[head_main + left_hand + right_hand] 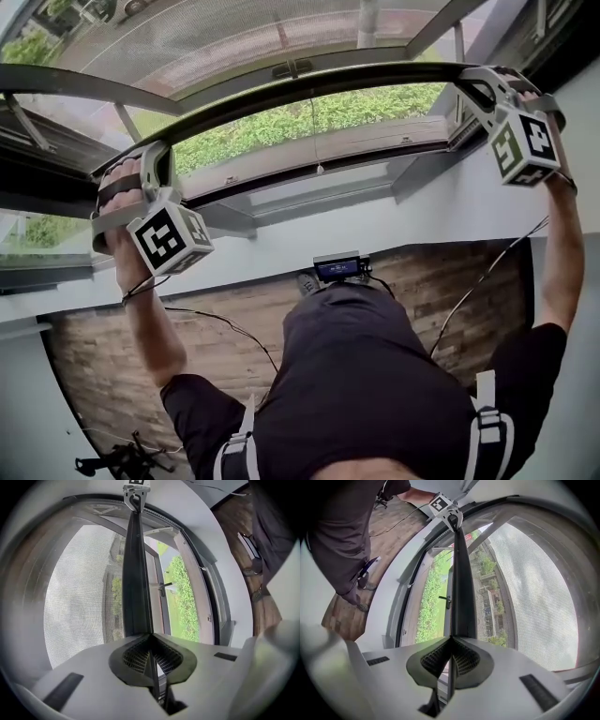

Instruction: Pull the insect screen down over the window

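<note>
Dark and slim, the screen's bottom bar (281, 95) spans the window with its long axis running left to right, and the grey mesh (234, 37) is stretched above it. The left claw (151, 638) is clamped on the bar's left end and the right claw (450, 641) pinches its right end, so neither hand is nearer. Below the bar lie the uncovered opening with a green hedge (309, 117), a white wall (422, 211) and a wooden floor (216, 314). The pull probably goes straight down.

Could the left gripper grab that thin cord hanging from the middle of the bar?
Probably not yet. The left gripper is shut on the bar near its left end; the cord hangs at mid-bar, off to the side. Nothing blocks the way, but it would have to let go first.
</note>
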`<state>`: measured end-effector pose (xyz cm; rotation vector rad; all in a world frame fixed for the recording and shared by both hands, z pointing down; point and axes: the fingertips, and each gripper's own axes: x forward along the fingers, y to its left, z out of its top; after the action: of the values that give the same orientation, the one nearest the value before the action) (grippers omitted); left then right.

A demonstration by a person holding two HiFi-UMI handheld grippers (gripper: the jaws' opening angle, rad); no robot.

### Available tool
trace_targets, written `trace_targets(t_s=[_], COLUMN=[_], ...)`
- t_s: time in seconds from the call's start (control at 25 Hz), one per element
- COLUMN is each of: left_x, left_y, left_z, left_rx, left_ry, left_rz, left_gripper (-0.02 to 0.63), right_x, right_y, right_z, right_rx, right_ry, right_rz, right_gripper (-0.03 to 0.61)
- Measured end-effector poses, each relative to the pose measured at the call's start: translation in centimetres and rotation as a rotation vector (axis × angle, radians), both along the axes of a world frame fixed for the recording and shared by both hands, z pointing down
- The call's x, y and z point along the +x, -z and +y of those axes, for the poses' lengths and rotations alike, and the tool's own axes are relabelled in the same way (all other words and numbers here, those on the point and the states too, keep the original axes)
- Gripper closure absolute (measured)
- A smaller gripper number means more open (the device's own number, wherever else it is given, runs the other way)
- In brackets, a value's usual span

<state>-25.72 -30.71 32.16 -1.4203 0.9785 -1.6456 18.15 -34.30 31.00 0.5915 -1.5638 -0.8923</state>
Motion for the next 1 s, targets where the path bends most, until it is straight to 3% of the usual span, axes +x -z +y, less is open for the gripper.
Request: trace_targets(t_s=[0.4, 0.52, 0.68, 0.8, 1.0], left_x=[0.0, 0.0, 0.2, 0.1, 2.2], left_y=[-0.5, -1.1, -4.6, -6.3, -6.4], left_z=[-0.3, -0.3, -0.3, -0.2, -0.5], left_rx=[0.007, 0.008, -0.055, -0.069, 0.008], left_ry=[0.028, 0.035, 0.029, 0.038, 0.032], left_rz=[-0.107, -0.089, -0.035, -0.057, -0.107], left_gripper=[0.589, 0.589, 0.589, 0.589, 0.582], right_x=[0.0, 0.1, 0.2, -0.1, -0.2], right_y=[-0.2, -0.6, -4.5, -6.1, -6.5], right_z=[0.0, -0.2, -0.2, 0.1, 0.0], right_rx=[0.021, 0.025, -0.016, -0.025, -0.003], right_ry=[-0.006, -0.017, -0.014, -0.039, -0.057], right_rz=[0.008, 0.04, 0.071, 0.062, 0.053], right_gripper=[0.563, 0.563, 0.563, 0.563, 0.563])
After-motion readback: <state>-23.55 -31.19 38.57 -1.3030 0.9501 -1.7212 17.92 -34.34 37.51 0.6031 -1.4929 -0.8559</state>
